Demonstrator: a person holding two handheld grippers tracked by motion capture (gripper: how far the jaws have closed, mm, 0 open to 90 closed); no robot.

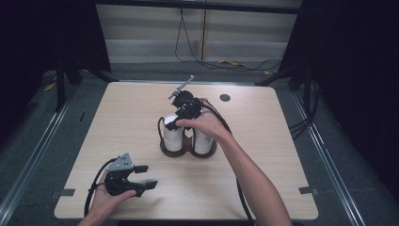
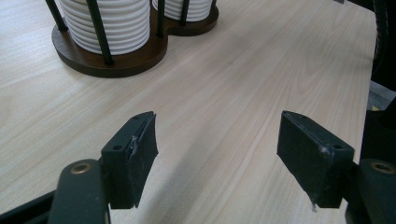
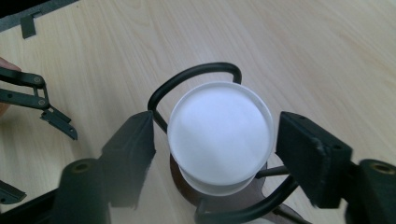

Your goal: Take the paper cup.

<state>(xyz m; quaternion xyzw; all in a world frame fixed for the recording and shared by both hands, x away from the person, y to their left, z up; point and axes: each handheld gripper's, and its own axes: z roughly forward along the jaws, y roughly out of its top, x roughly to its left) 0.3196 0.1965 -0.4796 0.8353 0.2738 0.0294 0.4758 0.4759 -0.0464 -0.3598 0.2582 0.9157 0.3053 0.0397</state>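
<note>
The left hand-held gripper [image 1: 141,179] is held low near the near-left edge of the table [image 1: 263,179], its jaws spread wide with nothing between them. In the left gripper view, bare pale wood-grain table is seen between and ahead of the jaws, so open room lies all around it; the table's far edge is seen to the right of its right jaw. Farther ahead and to the left of this gripper stands a holder [image 2: 116,60], a dark brown wooden base of two joined rounds with thin black upright rods. Ribbed white stacks of cups [image 2: 109,23] are kept inside those rods.

The right hand-held gripper [image 3: 215,140] is held over the holder at the middle of the table, pointing down onto the left stack. In the right gripper view its jaws are seen parted, one on each side of the topmost cup [image 3: 219,140], a smooth white round with a thin raised rim; whether the jaws touch the cup cannot be told. A curved black rod [image 3: 196,74] loops just beyond the cup. The second stack [image 1: 203,141] stands beside the first, under the right hand [image 1: 207,123]. Wide bare table is left on every side of the holder.
</note>
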